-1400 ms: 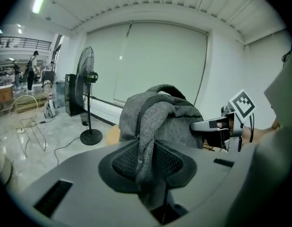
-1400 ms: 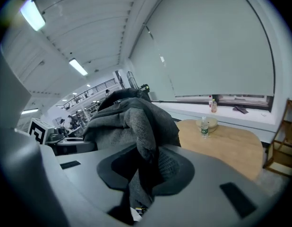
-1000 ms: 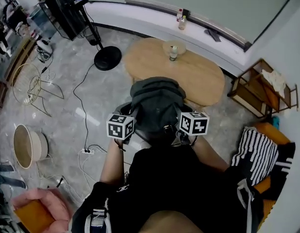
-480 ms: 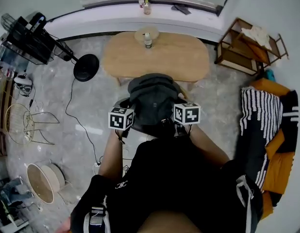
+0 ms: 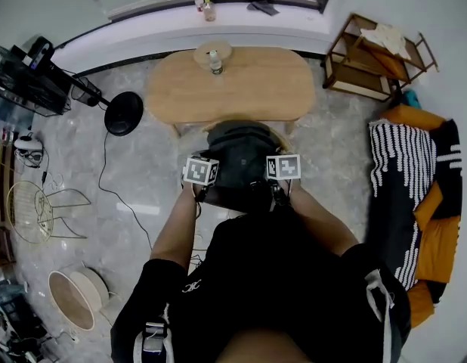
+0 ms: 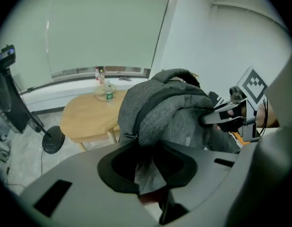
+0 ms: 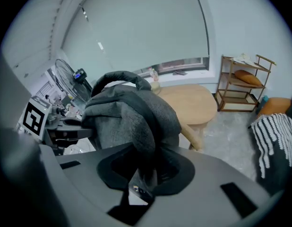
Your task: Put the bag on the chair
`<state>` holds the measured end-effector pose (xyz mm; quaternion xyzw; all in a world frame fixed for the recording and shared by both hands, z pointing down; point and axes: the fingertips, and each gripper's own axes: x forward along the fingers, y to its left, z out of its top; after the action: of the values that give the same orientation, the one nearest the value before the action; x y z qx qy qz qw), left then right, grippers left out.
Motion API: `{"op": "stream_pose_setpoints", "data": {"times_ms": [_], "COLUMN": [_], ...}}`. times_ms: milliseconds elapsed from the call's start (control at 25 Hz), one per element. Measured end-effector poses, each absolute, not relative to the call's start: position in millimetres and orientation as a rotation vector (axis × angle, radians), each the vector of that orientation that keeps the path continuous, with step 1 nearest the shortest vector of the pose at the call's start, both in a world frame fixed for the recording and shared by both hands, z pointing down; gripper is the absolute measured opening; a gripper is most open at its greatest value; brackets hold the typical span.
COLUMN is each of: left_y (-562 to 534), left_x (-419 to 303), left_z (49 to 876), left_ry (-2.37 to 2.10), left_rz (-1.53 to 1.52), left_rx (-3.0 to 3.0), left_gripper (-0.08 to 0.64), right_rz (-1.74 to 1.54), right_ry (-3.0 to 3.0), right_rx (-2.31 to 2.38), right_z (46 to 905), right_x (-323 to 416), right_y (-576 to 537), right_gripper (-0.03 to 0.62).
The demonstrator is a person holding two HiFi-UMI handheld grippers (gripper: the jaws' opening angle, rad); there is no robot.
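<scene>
grey fabric fills the middle of the head view: the bag [image 5: 237,151] hangs between the two grippers, over the chair [image 5: 279,135], whose wooden rim shows just at the bag's right edge. i cannot tell whether the bag rests on the seat. the left gripper [image 5: 204,190] is at the bag's left side, the right gripper [image 5: 274,193] at its right. the table [image 5: 248,93] lies just beyond, with a bottle [image 5: 214,63] on it.

in the left gripper view the jaws are pinched together on a fold of the bag [image 6: 169,110], low on its near side. the right gripper [image 6: 217,117] is against the far side.

in the right gripper view the jaws are closed on a dark strap of the bag [image 7: 132,112]. a wooden part of the chair [image 7: 197,139] shows just behind the bag, and the left gripper [image 7: 65,126] is at its other side.
</scene>
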<state>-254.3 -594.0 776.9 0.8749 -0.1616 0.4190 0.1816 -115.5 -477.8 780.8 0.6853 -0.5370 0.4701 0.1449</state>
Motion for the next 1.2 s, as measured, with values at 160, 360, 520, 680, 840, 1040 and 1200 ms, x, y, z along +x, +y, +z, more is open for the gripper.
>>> {"op": "stream_pose_setpoints", "data": {"times_ms": [160, 360, 520, 680, 840, 1040, 1200], "left_y": [-615.6, -628.5, -621.6, -612.4, -608.3, -617.9, -622.5], "left_x": [-246.4, -253.3, -258.9, -265.4, -274.1, -290.5, -296.8], "left_z": [782.5, 781.5, 782.0, 774.4, 761.4, 704.0, 625.9], "left_ry": [-0.513, -0.609, -0.63, -0.658, -0.678, -0.809, -0.949], "left_rz": [1.145, 1.126, 1.117, 1.096, 1.055, 0.873, 0.626], "left_rx": [2.468, 2.414, 2.407, 2.447, 2.512, 2.619, 2.729], "left_gripper": [0.123, 0.161, 0.246, 0.255, 0.255, 0.234, 0.091], "right_rz": [1.312, 1.273, 1.21, 1.136, 1.018, 0.755, 0.522], "right_ry": [-1.58, -1.583, -1.589, -1.644, -1.746, -1.858, -1.924], "right_rx": [1.973, 1.934, 1.935, 1.967, 2.015, 2.202, 2.342], "right_z": [782.5, 781.4, 775.2, 757.8, 729.1, 661.3, 594.7], "right_x": [-107.4, -106.8, -103.6, -105.7, -111.2, -111.6, -104.1], "right_y": [-496.0, -504.7, -499.8, -492.7, -492.3, -502.9, -506.5], "right_gripper": [0.109, 0.147, 0.211, 0.212, 0.21, 0.133, 0.026]}}
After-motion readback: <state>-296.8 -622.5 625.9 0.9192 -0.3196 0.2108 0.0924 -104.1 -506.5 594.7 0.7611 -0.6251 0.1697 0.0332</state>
